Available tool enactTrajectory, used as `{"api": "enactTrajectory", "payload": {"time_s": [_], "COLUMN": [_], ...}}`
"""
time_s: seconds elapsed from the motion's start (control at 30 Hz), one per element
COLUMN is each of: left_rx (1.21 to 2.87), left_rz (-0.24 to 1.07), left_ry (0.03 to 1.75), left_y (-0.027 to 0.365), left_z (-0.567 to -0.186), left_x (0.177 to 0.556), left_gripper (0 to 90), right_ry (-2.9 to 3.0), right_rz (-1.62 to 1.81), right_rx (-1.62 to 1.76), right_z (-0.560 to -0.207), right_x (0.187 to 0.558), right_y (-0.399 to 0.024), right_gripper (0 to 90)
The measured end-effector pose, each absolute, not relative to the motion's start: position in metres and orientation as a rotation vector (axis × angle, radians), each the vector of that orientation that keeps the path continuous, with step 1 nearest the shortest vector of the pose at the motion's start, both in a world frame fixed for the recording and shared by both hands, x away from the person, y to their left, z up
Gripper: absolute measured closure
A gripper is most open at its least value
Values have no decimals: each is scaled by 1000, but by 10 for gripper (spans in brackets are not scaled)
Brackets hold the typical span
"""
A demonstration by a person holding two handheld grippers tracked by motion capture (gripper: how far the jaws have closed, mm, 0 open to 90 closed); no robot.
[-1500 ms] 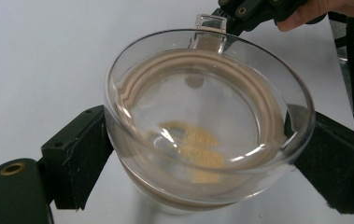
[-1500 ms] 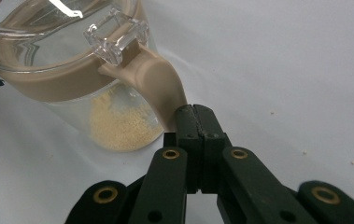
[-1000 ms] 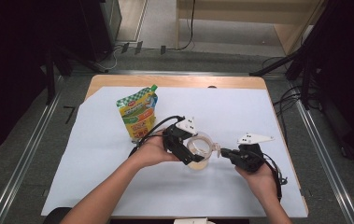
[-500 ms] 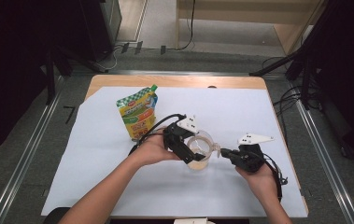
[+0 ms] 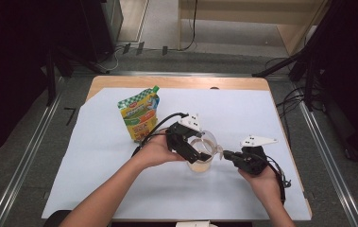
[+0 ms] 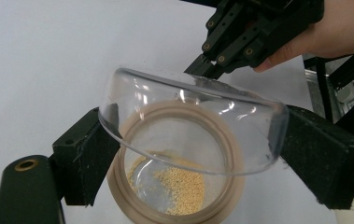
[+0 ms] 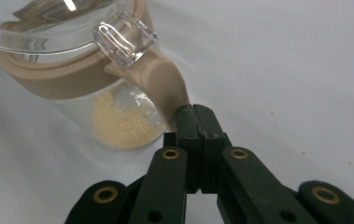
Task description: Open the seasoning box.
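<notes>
Here the left gripper [image 6: 188, 154] grasps the clear lid [image 6: 191, 126] over the jar [image 5: 201, 158] of yellow grains [image 6: 181, 184], while the right gripper [image 7: 194, 114] clenches the jar's beige handle [image 7: 165, 84]; a snack pouch [image 5: 139, 113] stands far left.

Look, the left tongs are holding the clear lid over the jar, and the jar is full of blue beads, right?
Not blue beads. The left gripper view shows the left tongs holding the clear lid over the jar, but inside are yellowish grains, covering only part of the bottom.
</notes>
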State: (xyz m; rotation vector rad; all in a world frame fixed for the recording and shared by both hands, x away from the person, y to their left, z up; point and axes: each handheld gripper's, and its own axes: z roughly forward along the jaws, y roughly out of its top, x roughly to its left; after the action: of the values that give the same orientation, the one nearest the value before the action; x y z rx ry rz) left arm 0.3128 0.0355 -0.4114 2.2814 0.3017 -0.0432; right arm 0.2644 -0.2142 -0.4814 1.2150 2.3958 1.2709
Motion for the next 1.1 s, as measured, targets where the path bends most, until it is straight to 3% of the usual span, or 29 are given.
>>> {"api": "enactTrajectory", "payload": {"time_s": [0.17,0.3,0.5,0.53,0.63,1.0,1.1], "left_rx": [2291,2287,2281,2276,2276,2258,2257], "left_rz": [-48,-48,-82,-103,-113,-171,-171], "left_ry": [305,301,285,286,276,256,248], "left_y": [34,32,30,29,28,20,16], "left_z": [-408,-404,-399,-399,-397,-393,-392], "left_x": [312,310,307,307,303,299,299], "left_gripper": [245,260,416,502,593,804,816], "right_ry": [2395,2396,2399,2398,2398,2400,2400], "right_rz": [1270,1268,1267,1266,1265,1268,1265], "right_rx": [1220,1216,1216,1217,1218,1222,1221], "right_z": [-482,-482,-482,-482,-482,-482,-482], "right_x": [264,264,264,264,264,264,263], "right_y": [-214,-214,-214,-214,-214,-214,-214], "right_gripper": [900,900,900,900,900,900,900]}}
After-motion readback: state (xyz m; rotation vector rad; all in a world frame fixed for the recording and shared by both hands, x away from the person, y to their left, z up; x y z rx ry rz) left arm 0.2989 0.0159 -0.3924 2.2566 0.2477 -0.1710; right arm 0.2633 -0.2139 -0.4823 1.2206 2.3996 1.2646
